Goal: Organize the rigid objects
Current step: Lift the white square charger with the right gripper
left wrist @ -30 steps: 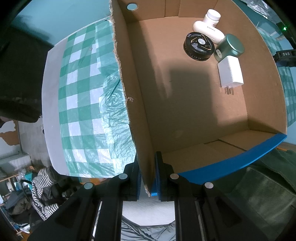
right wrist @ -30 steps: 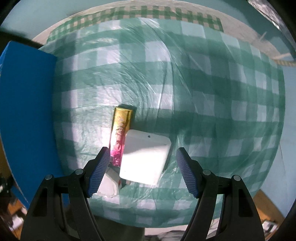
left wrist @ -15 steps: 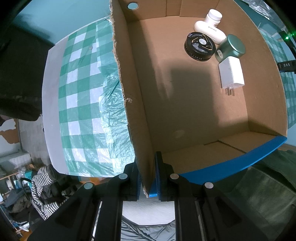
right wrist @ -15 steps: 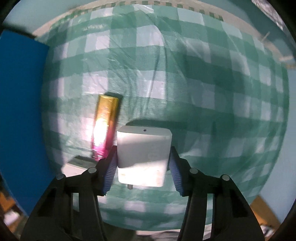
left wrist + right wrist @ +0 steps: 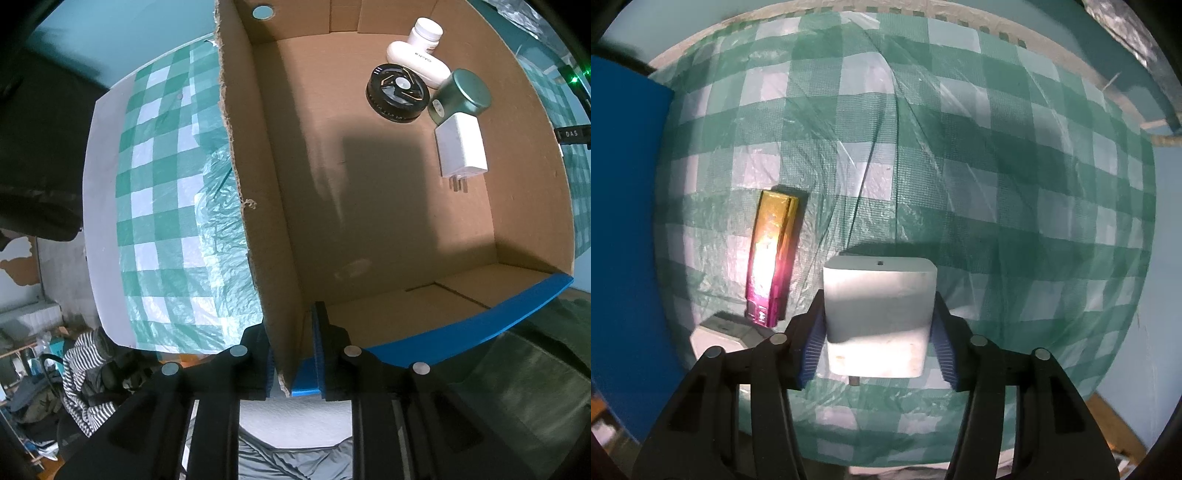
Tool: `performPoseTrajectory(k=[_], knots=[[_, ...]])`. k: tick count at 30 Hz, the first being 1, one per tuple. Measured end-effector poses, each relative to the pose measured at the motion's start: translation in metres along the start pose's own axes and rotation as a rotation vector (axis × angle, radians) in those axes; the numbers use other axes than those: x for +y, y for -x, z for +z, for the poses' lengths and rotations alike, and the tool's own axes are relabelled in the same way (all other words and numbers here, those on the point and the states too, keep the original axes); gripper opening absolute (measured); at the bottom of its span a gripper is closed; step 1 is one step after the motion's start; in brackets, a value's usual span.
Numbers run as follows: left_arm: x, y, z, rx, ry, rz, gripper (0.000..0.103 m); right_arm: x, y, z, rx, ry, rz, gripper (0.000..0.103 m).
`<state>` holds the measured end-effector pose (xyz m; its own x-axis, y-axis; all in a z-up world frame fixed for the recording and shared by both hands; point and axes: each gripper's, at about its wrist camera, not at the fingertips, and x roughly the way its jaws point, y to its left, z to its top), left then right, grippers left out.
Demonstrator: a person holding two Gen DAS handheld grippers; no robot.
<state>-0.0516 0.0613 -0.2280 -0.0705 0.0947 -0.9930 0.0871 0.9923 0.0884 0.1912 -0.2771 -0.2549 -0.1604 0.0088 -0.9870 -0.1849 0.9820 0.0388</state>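
In the left wrist view my left gripper [image 5: 293, 365] pinches the near corner wall of an open cardboard box [image 5: 266, 221]; its jaws are starting to open with the wall still between the pads. Inside the box lie a white bottle [image 5: 424, 35], a white oval case [image 5: 417, 62], a black round disc [image 5: 398, 92], a green tin [image 5: 461, 98] and a white plug adapter [image 5: 461, 147]. In the right wrist view my right gripper [image 5: 877, 343] is shut on a white square charger block [image 5: 877, 306], held just above the checked cloth.
A gold-and-pink bar [image 5: 772, 258] lies on the green checked tablecloth [image 5: 997, 184] left of the held block, with a small white object [image 5: 727, 336] below it. The box's blue outer side [image 5: 624, 221] fills the left edge. Striped clothing [image 5: 85, 376] lies past the table edge.
My right gripper closed from wide open onto the white block and raised it off the cloth. The left gripper and the box stayed where they were.
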Motion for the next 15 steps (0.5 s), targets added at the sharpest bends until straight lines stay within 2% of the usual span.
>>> performPoseTrajectory(k=[7, 15], knots=[[0.000, 0.002, 0.000, -0.005, 0.001, -0.003, 0.017, 0.006, 0.002, -0.010, 0.009, 0.033, -0.004, 0.052], [-0.001, 0.004, 0.001, -0.006, -0.004, -0.003, 0.017, 0.023, 0.030, -0.016, -0.017, 0.102, -0.014, 0.052]])
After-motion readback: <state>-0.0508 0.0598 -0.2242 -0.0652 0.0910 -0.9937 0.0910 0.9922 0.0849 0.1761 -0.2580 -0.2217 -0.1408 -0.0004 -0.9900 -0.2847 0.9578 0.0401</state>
